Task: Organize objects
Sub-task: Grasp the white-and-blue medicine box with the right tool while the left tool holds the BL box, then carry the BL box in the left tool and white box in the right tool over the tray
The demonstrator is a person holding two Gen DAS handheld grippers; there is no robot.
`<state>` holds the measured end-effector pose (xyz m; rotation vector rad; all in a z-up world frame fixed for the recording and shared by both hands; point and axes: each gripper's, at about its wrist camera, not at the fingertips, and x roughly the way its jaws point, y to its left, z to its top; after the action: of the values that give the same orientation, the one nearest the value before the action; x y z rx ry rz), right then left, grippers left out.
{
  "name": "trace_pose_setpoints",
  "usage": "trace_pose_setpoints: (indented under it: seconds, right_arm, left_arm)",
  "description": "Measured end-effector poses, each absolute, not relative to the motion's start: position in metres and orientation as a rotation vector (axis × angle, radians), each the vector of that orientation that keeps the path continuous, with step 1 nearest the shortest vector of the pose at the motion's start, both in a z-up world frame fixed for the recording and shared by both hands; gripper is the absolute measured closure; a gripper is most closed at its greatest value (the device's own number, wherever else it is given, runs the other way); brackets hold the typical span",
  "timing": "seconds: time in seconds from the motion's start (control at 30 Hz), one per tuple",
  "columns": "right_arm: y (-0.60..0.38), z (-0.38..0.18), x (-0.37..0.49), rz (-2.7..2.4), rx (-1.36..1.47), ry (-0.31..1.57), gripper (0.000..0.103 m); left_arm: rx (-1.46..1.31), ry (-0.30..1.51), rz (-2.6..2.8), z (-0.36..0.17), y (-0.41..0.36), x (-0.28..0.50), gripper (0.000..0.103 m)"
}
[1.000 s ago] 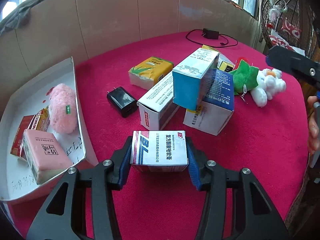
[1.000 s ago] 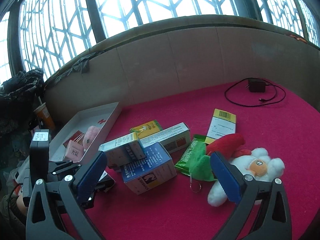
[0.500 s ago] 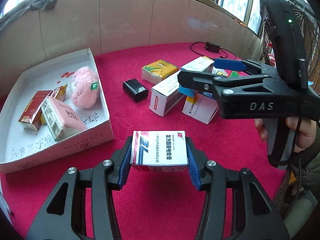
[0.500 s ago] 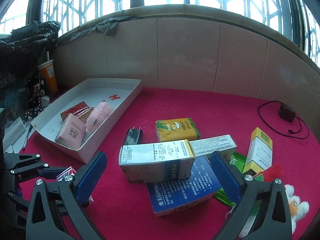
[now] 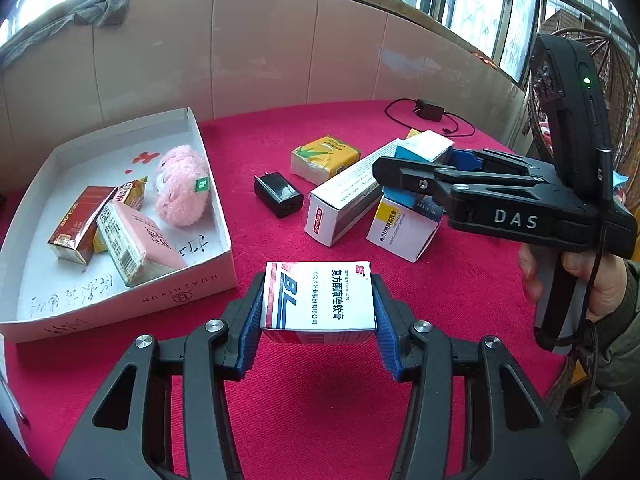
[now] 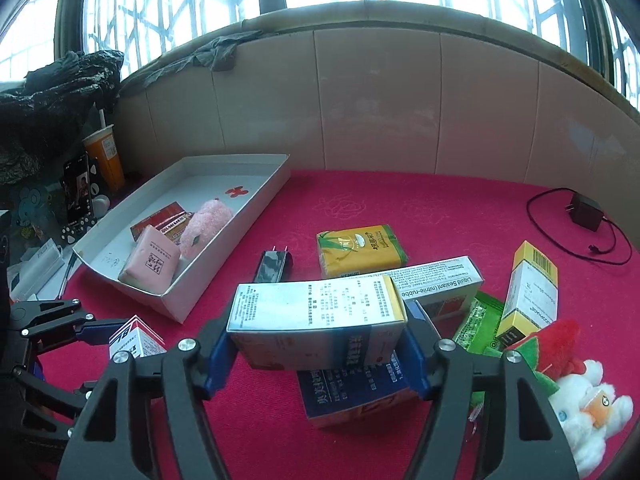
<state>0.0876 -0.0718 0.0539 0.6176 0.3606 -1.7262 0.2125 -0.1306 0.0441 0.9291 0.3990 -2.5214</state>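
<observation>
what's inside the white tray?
White tray holds a pink plush, pink box, red box and a yellow pack, partly covered. Anything beneath them is hidden.

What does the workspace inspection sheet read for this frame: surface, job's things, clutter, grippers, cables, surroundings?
Surface: red tablecloth, round table.
Job's things: white cardboard tray holds a pink plush, a pink packet and red cartons; loose on the cloth are a yellow tissue pack, a black plug adapter, medicine boxes and a Santa plush.
Clutter: green sachet under the boxes.
Grippers: left hand-held gripper clamps a white BL ointment box; right hand-held gripper has just been closing on a white-topped medicine box.
Cables: black charger with cord at the far edge.
Surroundings: tiled wall, barred windows, orange drink cup.
</observation>
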Motion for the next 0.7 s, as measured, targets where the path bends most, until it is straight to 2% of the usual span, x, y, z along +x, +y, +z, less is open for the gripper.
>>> trace_pose_setpoints:
  seconds: [0.2, 0.7]
  right_arm:
    - [-0.050, 0.079, 0.098, -1.713, 0.574, 0.266, 0.034]
    - [-0.051, 0.095, 0.123, -1.664, 0.563, 0.269, 0.034]
  left_arm:
    - [0.889, 0.381, -2.529, 0.053, -0.125, 0.215, 0.054]
    - [0.795, 0.417, -2.521, 0.062, -0.133, 0.237, 0.054]
